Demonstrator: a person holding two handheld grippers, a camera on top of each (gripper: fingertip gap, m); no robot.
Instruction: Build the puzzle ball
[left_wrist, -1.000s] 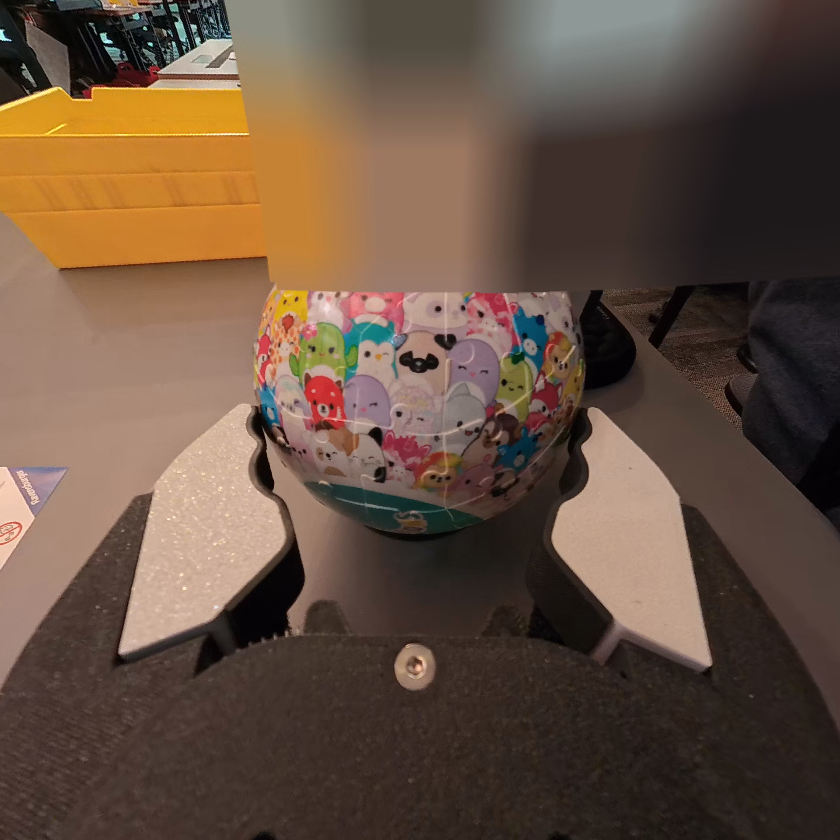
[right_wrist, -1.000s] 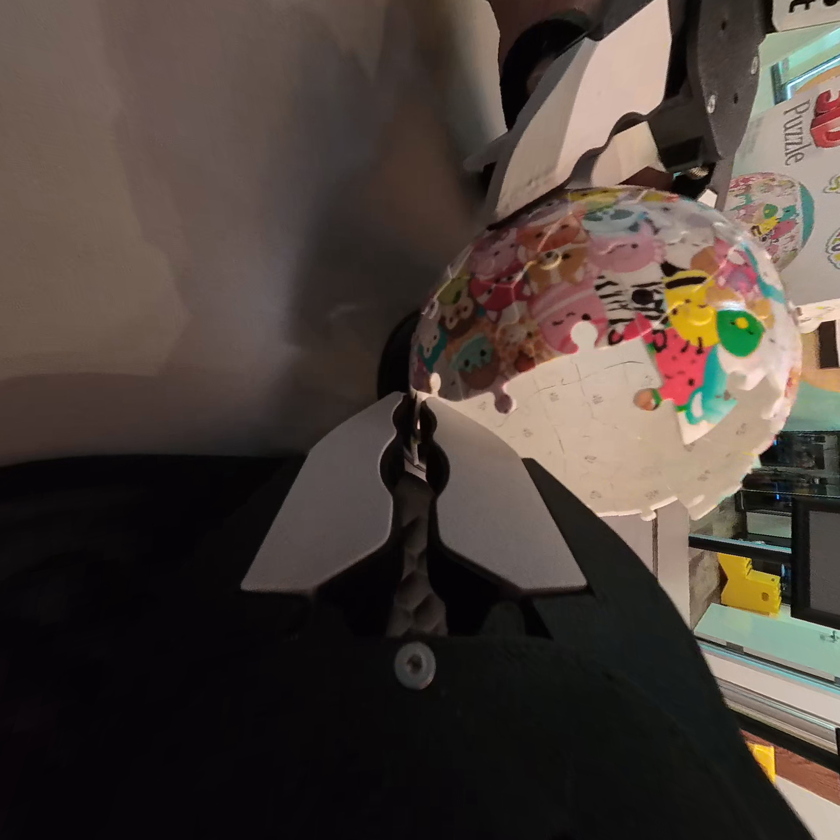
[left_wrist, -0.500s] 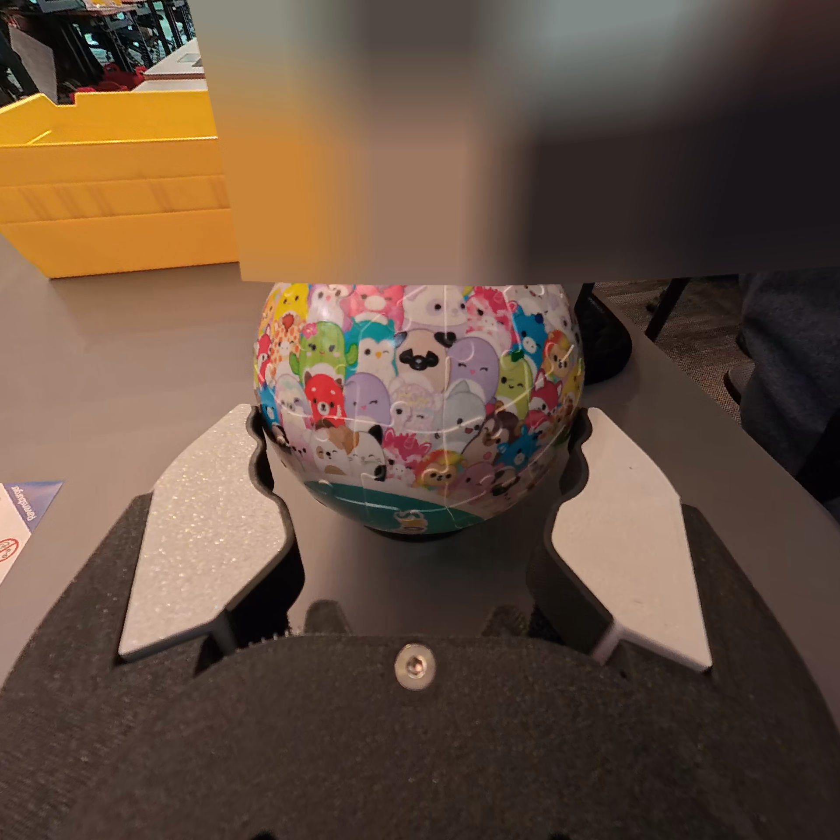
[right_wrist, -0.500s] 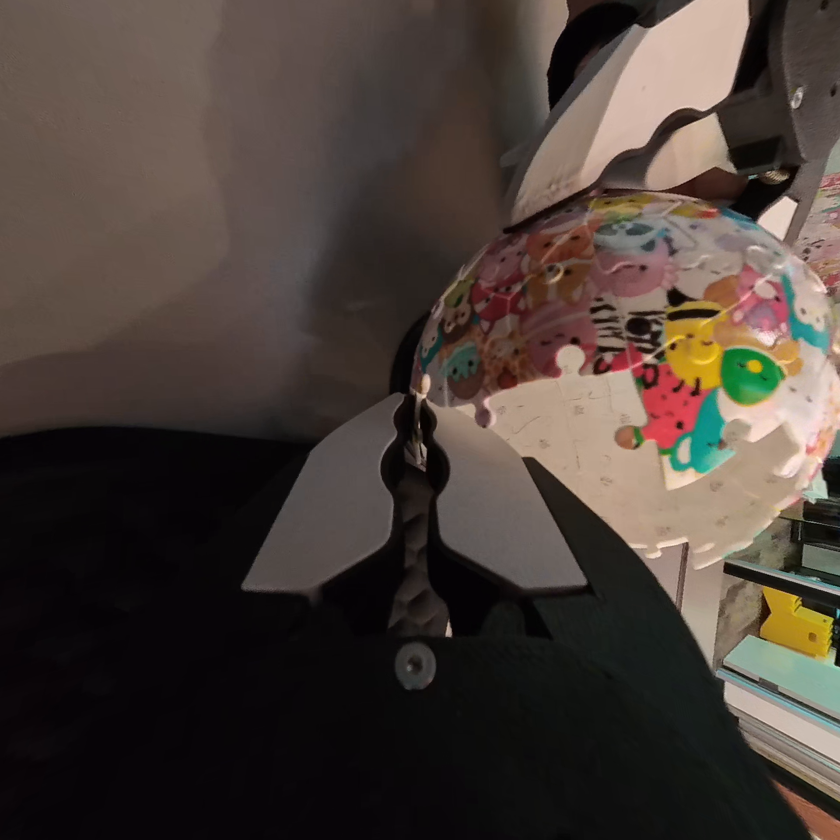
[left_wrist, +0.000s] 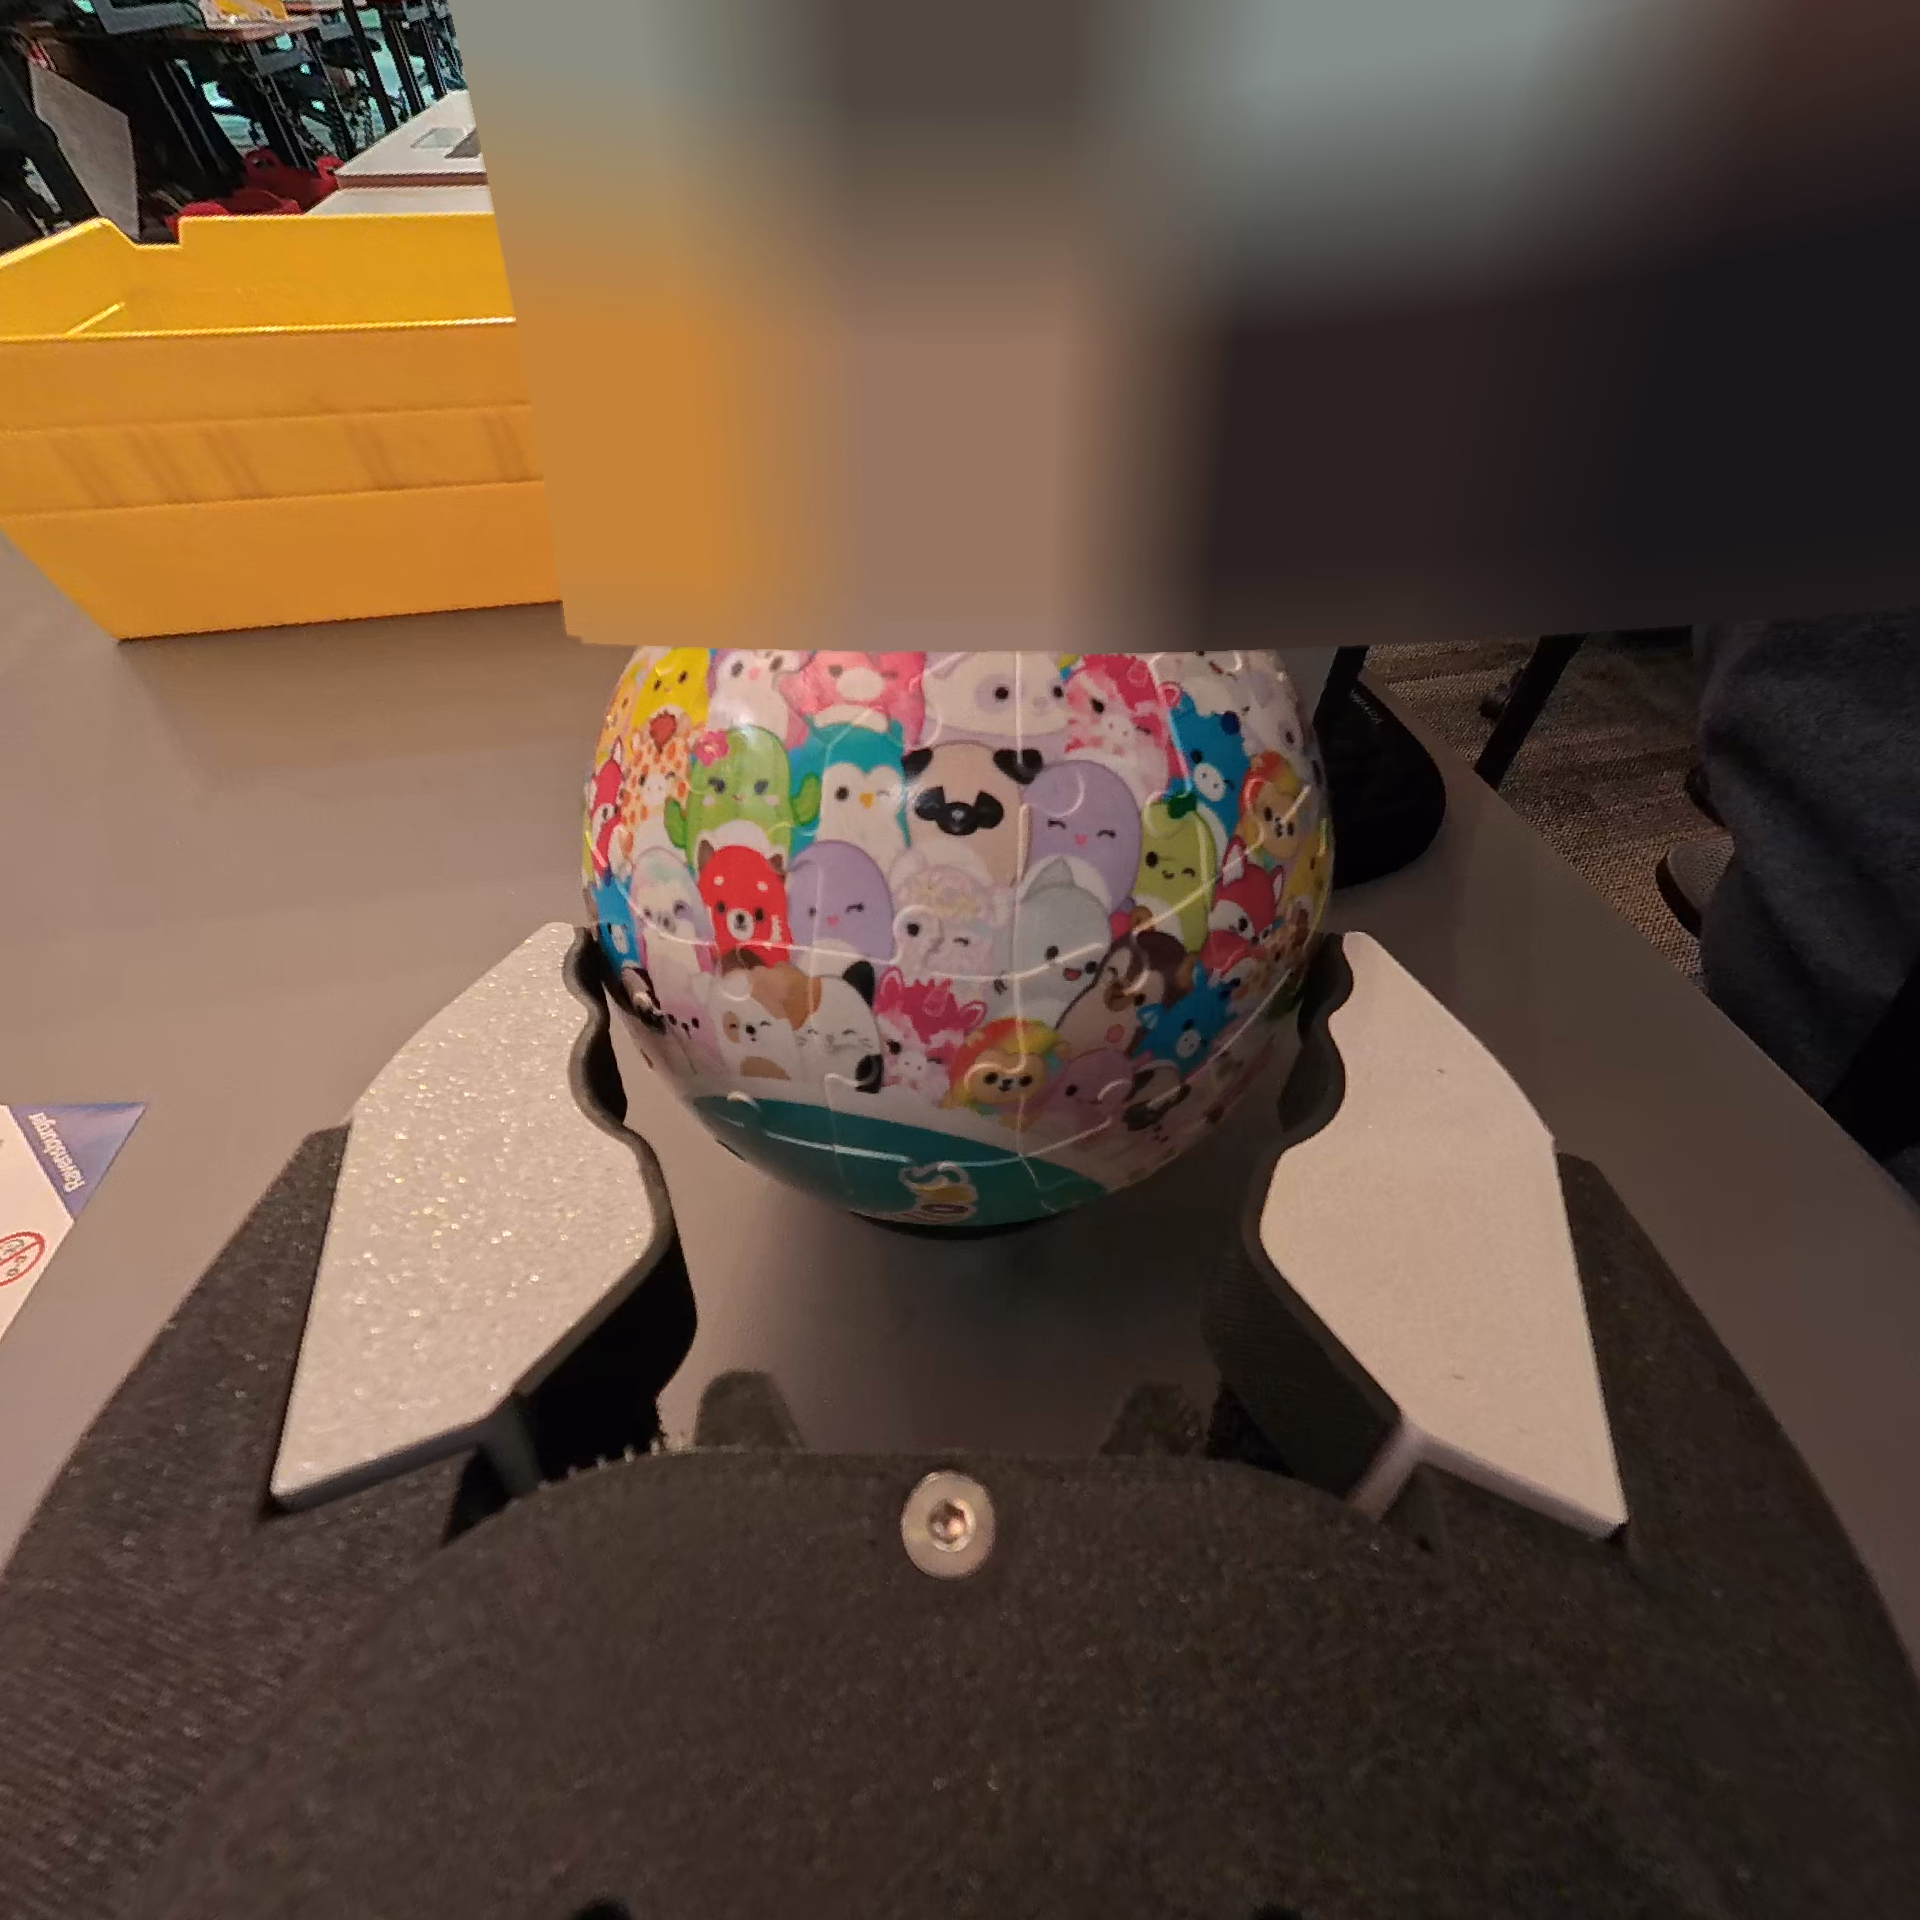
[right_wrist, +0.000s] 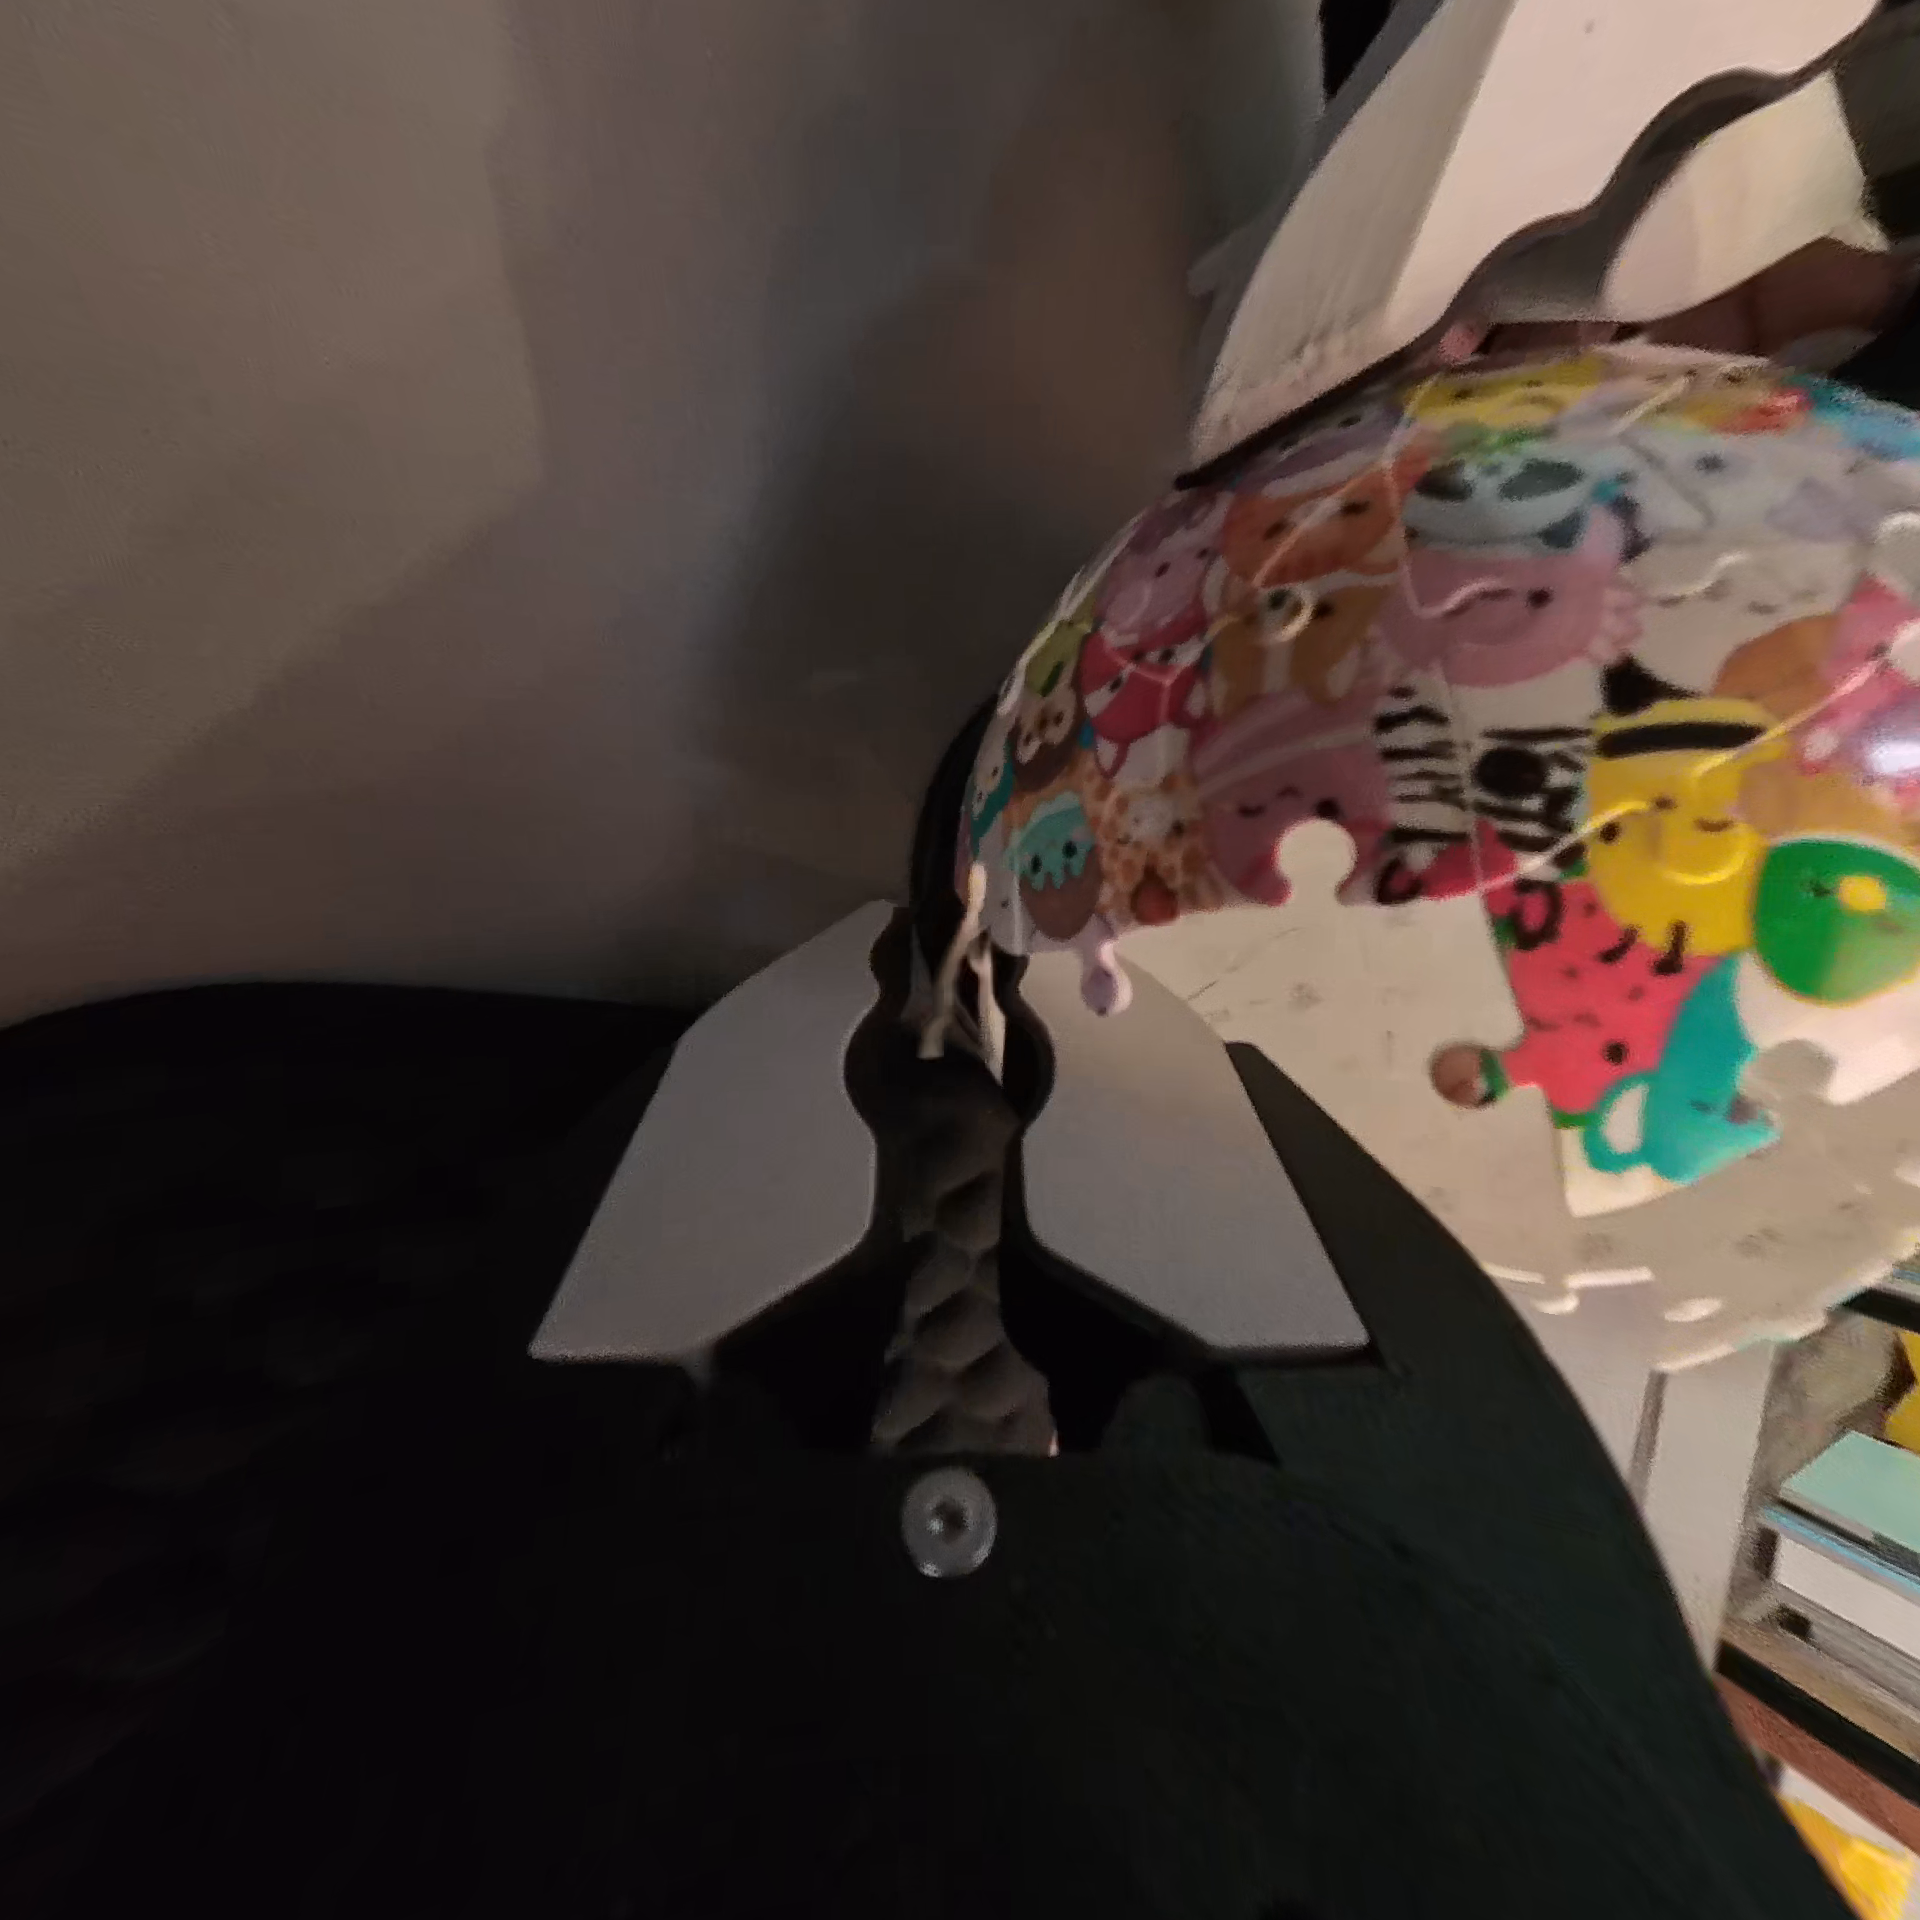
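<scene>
Glossy plastic puzzle ball printed with cartoon animals (left_wrist: 956, 935) sits on the grey bench (left_wrist: 260, 831), left gripper (left_wrist: 951, 997) jaws spread round it, touching both flanks. Right gripper (right_wrist: 951, 997) jaws are pressed together on a thin white-edged puzzle piece (right_wrist: 951, 992). Over the last second the ball's open gap (right_wrist: 1351, 1029) has loomed nearer; insertion looks imminent.

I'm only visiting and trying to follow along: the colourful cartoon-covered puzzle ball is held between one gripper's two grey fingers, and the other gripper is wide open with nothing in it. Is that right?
Not quite. The right gripper isn't open or empty: the right wrist view shows it shut on a thin white puzzle piece. The rest holds: the left gripper does hold the colourful cartoon-covered puzzle ball between its grey fingers.
</scene>
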